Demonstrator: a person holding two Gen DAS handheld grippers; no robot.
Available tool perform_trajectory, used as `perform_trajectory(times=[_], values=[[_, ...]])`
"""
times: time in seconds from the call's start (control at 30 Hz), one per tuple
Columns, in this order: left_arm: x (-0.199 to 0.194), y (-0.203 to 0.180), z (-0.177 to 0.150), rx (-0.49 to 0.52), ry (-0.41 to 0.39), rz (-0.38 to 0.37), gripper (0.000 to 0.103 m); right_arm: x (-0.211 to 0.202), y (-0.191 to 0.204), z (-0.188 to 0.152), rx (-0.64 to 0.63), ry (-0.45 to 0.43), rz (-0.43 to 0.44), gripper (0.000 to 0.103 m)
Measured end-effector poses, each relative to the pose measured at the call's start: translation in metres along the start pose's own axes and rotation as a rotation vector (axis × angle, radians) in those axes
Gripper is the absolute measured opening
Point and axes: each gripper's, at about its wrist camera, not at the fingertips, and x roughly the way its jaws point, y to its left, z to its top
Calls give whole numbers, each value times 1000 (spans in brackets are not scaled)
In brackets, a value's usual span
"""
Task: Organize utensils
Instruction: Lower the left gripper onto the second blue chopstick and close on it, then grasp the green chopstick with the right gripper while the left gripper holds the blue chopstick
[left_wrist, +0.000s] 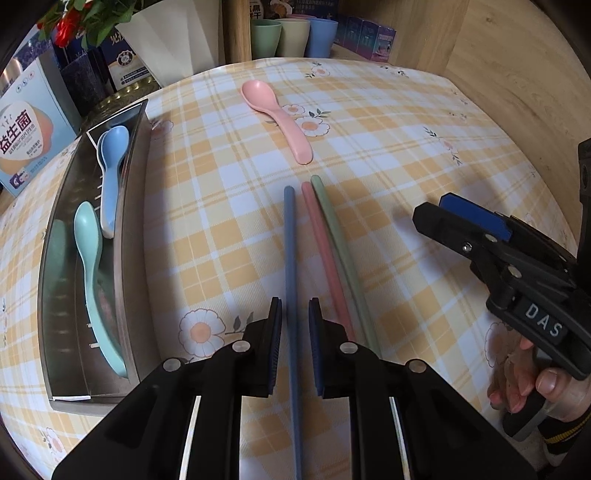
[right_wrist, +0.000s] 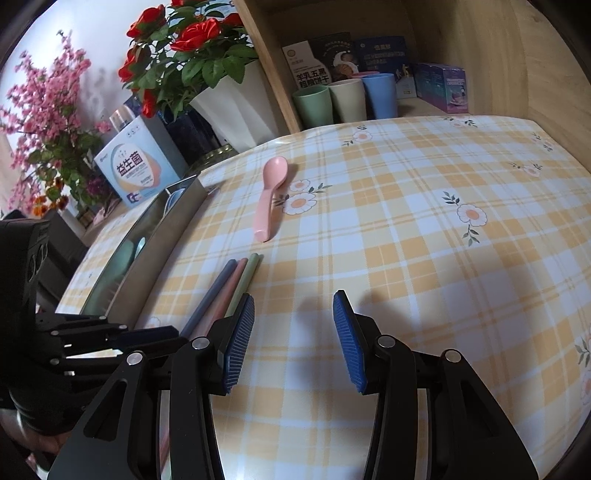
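Three chopsticks lie side by side on the checked tablecloth: blue (left_wrist: 290, 251), pink (left_wrist: 321, 251) and green (left_wrist: 336, 240). My left gripper (left_wrist: 295, 306) points down over the blue one. Its jaws are narrowed around it, with a sliver of cloth showing on each side. The pink spoon (left_wrist: 277, 118) lies farther back on the cloth. A metal tray (left_wrist: 136, 221) at the left holds a blue spoon (left_wrist: 112, 173) and a teal spoon (left_wrist: 92, 273). My right gripper (right_wrist: 293, 306) hovers open over bare cloth, just right of the green chopstick (right_wrist: 245, 277), with nothing between its fingers.
Three cups (left_wrist: 293, 37) stand at the back in a wooden shelf nook. A white flower pot (right_wrist: 236, 107) and a printed box (right_wrist: 140, 170) stand behind the tray. A wooden wall (left_wrist: 517, 92) bounds the table's right side.
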Motion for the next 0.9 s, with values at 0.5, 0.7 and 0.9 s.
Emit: perform_trajectory(times=[0.5,0.7,0.9], values=[[-6,12,-13,-103,-34,-47,6,7,-12,-1,71,38,40,44],[-27,13,-24,-143,-79,-38,6,7,-6,-1,34,43,48,44],[-44,12,-35,-154,-114,-40,6,9,-12,-1,63,55,54,44]])
